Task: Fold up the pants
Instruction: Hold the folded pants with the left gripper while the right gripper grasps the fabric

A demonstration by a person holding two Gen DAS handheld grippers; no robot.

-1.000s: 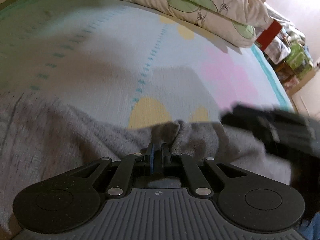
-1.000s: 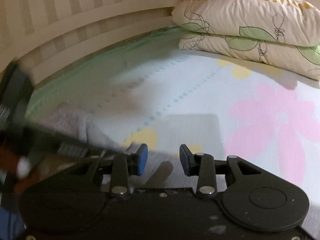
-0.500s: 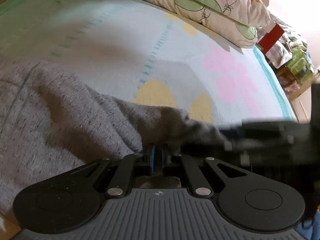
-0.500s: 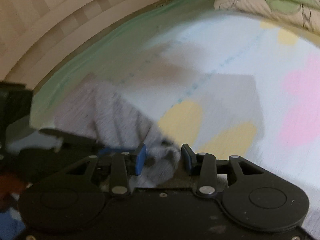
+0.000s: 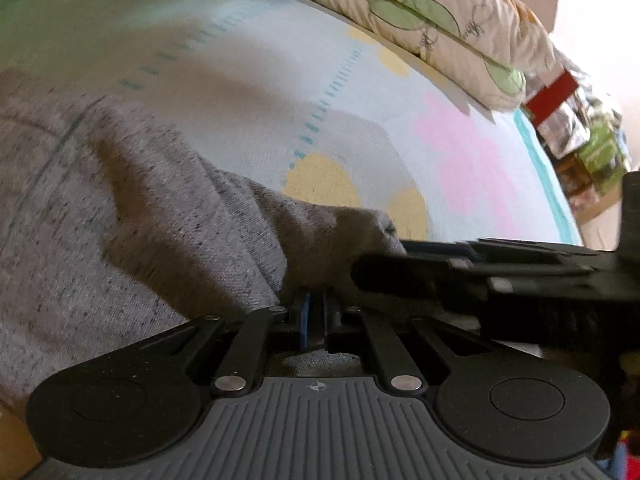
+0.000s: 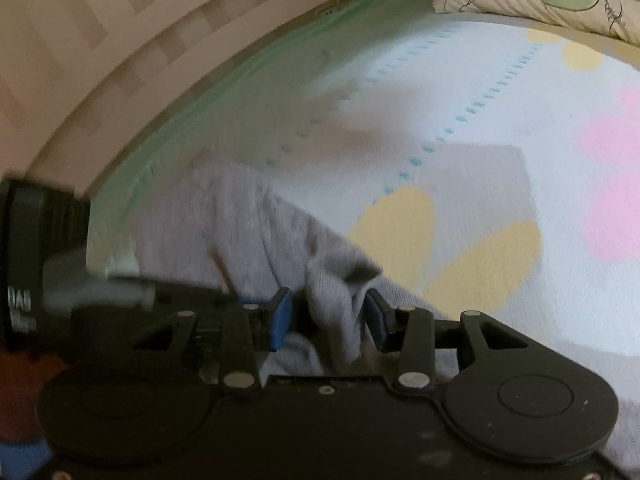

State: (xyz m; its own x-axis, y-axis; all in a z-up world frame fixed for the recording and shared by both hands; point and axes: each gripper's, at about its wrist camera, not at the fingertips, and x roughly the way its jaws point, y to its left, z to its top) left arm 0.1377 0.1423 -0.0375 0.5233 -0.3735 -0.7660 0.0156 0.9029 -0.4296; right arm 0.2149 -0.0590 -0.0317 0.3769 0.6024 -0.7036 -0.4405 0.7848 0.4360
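Note:
Grey speckled pants (image 5: 132, 224) lie on the bed and fill the left and middle of the left wrist view. My left gripper (image 5: 315, 312) is shut on a fold of the pants near their edge. In the right wrist view the pants (image 6: 240, 220) spread to the left, and a bunched fold (image 6: 336, 292) stands between the open fingers of my right gripper (image 6: 329, 316), apart from both pads. The right gripper also shows in the left wrist view (image 5: 500, 268) as a dark blurred bar just right of the left one.
The bed sheet (image 5: 400, 128) is pale with yellow and pink flowers. Two stacked pillows (image 5: 420, 16) lie at the far end. A striped wall (image 6: 100, 40) runs along the bed's far left side. Cluttered shelves (image 5: 588, 144) stand beyond the right edge.
The right gripper has moved left and down onto the pants' edge, right next to the left gripper, and a fold now sits between its fingers. The left gripper stays shut on the cloth.

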